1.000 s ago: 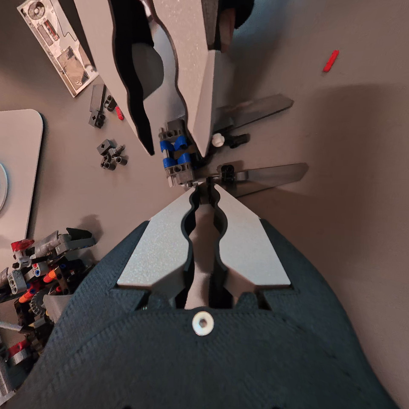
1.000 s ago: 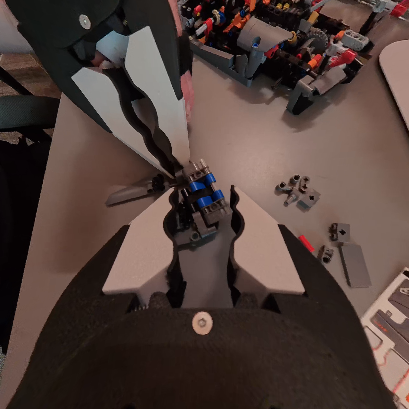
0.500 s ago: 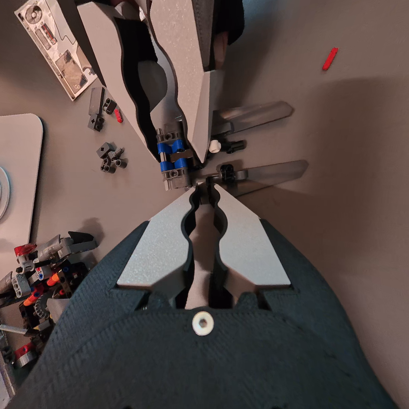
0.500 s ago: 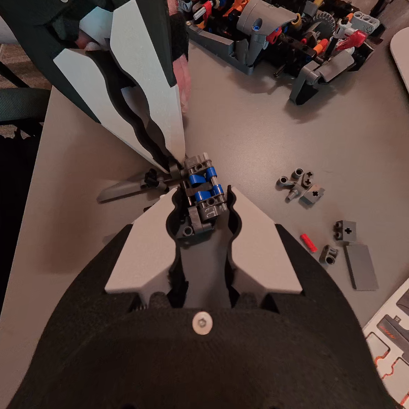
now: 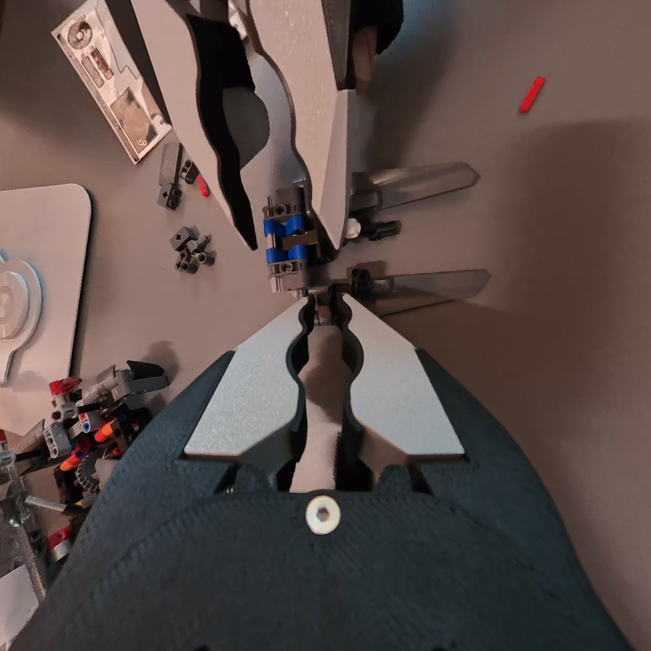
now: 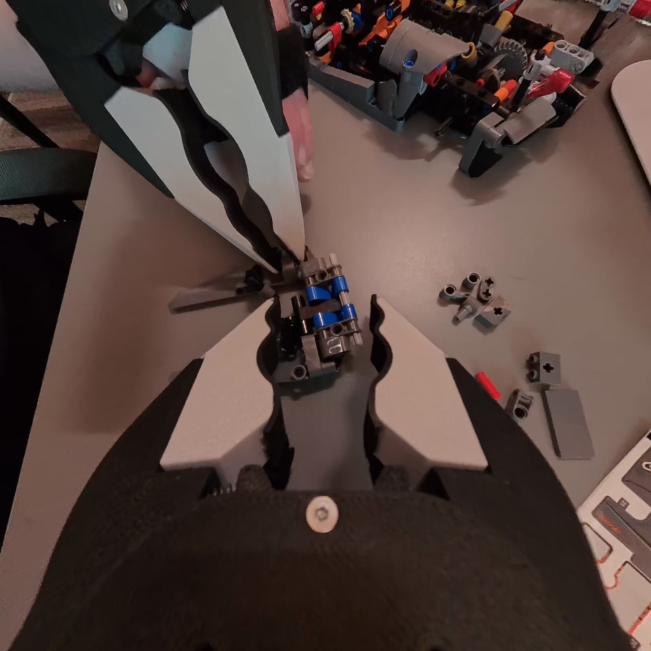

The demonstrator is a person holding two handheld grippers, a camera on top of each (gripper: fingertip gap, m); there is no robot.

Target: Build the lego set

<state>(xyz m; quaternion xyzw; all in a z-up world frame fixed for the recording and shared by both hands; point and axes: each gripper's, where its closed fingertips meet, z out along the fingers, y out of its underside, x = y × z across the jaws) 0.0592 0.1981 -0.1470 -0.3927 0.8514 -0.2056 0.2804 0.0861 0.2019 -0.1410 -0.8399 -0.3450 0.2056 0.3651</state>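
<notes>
We pinch the blade piece (image 5: 322,310) with left gripper (image 5: 323,305); right gripper (image 6: 322,306) spread around it. Slip risk: thin hold.

The small sub-assembly (image 6: 326,317) sat between the parted fingers of the right gripper (image 6: 322,303), the left gripper (image 6: 289,262) pinching its far end. Loose pieces (image 6: 475,303) lay to the right, the large model (image 6: 458,63) well beyond, a sticker sheet (image 6: 623,521) near right.
</notes>
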